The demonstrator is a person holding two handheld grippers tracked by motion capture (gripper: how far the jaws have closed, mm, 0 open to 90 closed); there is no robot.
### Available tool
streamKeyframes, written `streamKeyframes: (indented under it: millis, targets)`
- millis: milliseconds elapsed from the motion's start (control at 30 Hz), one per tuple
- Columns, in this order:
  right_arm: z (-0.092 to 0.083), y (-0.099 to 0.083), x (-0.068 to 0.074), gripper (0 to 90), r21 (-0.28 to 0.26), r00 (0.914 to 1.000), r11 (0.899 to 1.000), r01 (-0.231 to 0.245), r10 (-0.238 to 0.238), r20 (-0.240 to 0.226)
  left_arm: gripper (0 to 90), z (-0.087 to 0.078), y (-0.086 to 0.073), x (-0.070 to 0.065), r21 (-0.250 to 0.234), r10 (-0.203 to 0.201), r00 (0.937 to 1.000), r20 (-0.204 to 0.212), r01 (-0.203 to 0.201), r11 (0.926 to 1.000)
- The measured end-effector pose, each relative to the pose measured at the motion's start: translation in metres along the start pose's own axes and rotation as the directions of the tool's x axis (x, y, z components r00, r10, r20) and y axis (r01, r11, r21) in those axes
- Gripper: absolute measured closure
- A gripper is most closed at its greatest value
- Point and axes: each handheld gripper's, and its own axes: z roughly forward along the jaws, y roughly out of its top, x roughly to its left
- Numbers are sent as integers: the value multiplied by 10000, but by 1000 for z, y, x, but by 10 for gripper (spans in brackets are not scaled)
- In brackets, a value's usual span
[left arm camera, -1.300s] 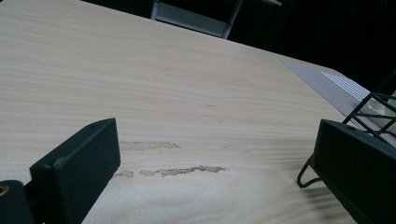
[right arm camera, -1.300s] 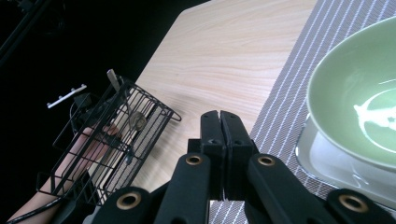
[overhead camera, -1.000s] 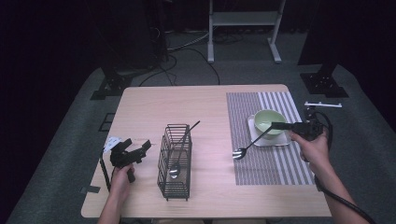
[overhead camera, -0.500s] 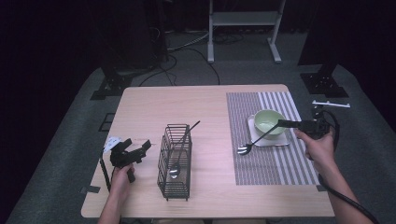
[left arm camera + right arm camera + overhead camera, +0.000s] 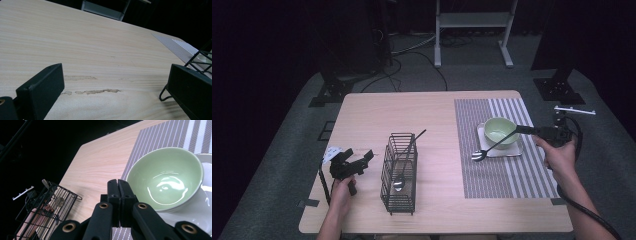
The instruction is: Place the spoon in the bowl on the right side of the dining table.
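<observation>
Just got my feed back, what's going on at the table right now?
The right gripper is shut on the handle of a dark metal fork, its tines over the striped placemat beside the pale green bowl. The left gripper rests open beside the black wire cutlery basket, which holds a spoon.

In the right gripper view, the closed fingers [image 5: 117, 195] hide the fork handle between them, and the plate [image 5: 200, 217] runs off the frame's right edge. In the left gripper view, the wire basket [image 5: 200, 57] is cut off at right.
</observation>
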Motion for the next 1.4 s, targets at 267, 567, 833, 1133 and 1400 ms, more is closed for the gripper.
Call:
streamKeyframes:
  millis: [267, 567, 833, 1133, 1400]
  targets:
    - [-5, 2, -7, 887, -221, 9998, 9996, -184, 185, 77, 1, 0, 0, 0, 0, 3, 10000, -11, -3, 10000]
    - [-9, 4, -12, 887, -426, 9993, 9987, -288, 298, 227, 1, 0, 0, 0, 0, -13, 10000, -10, 13, 10000]
    - [-13, 7, -13, 887, -623, 9989, 9975, -342, 362, 313, 1, 0, 0, 0, 16, -14, 10000, -26, 14, 10000]
    - [-19, 11, -15, 887, -794, 9982, 9960, -419, 452, 400, 1, 0, 0, 0, -4, -23, 10000, -34, 23, 10000]
    - [-24, 14, -16, 887, -968, 9975, 9942, -466, 515, 489, 1, 0, 0, 0, 0, -35, 10000, -35, 35, 10000]
